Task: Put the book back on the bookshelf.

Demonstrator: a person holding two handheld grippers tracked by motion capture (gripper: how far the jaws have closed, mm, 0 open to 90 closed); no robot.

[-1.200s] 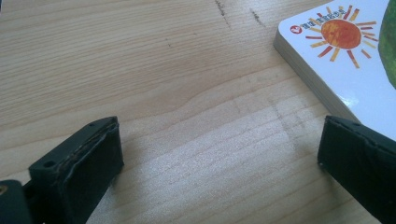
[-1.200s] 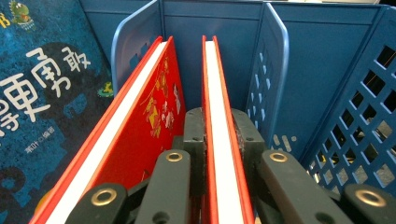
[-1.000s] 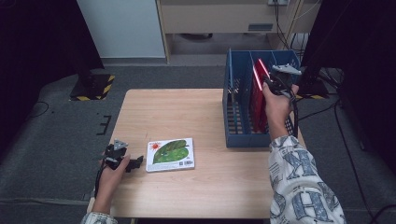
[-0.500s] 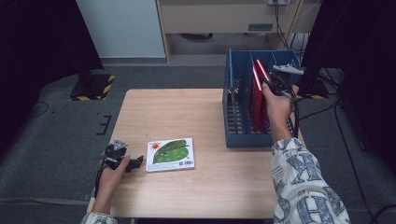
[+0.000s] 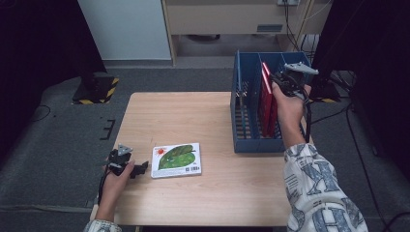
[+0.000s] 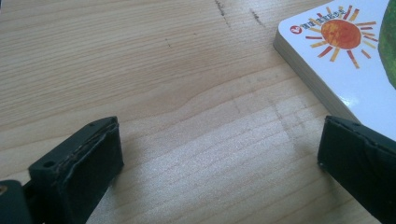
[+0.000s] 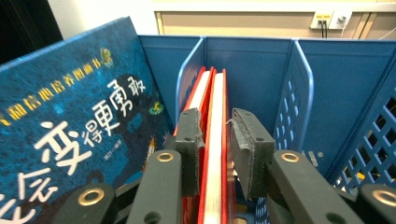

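A blue slotted rack (image 5: 256, 142) stands on the right of the wooden table (image 5: 193, 116) with red books (image 5: 266, 96) upright in it. My right gripper (image 5: 279, 81) reaches in over their top edge. In the right gripper view its jaws (image 7: 215, 140) straddle one thin red book (image 7: 215, 93). They have just been opening, with a narrow gap at the right pad. A picture book with a green leaf and sun (image 5: 176, 159) lies flat near the front left. My left gripper (image 5: 142, 169) rests open on the table beside its corner (image 6: 341, 51), with bare wood between the jaws.
A large blue book with white characters (image 7: 70, 121) leans in the rack's left slot. The rack's blue dividers (image 7: 299, 79) flank the red books closely. Grey carpet and dark stands surround the table.
The right hand has shifted only slightly at the top of the red books. The left hand and the leaf book stay where they were.
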